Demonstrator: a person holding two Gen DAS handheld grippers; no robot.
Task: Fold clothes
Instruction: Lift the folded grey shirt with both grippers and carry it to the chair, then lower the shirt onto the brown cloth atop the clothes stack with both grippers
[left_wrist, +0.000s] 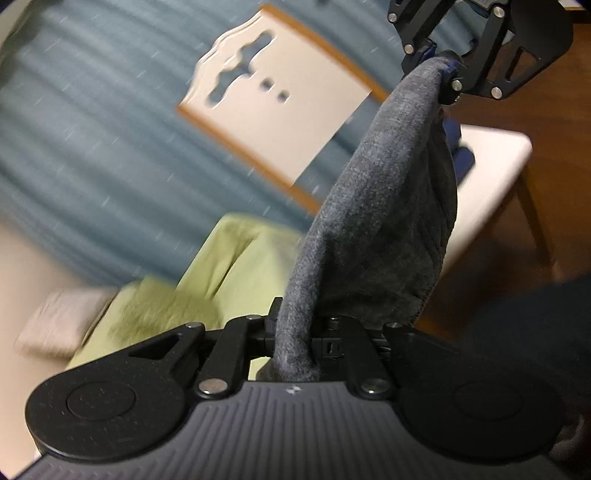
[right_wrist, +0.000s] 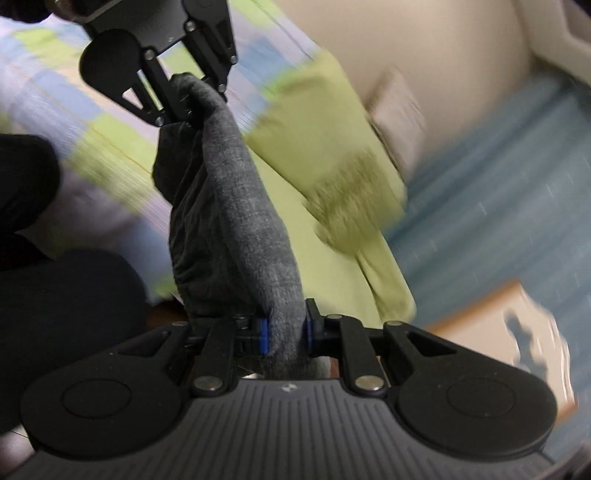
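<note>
Both grippers, left (left_wrist: 295, 332) and right (right_wrist: 286, 334), clamp their jaws on a grey garment (left_wrist: 376, 221) stretched between them in mid-air, lower centre to top of frame, its folding seemingly barely begun.

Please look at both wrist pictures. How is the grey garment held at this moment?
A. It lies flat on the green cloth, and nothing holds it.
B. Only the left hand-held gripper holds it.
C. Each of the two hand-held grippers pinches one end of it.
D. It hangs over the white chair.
C: the grey garment stretches from the left hand-held gripper to the right hand-held gripper, each shut on one end.
</note>
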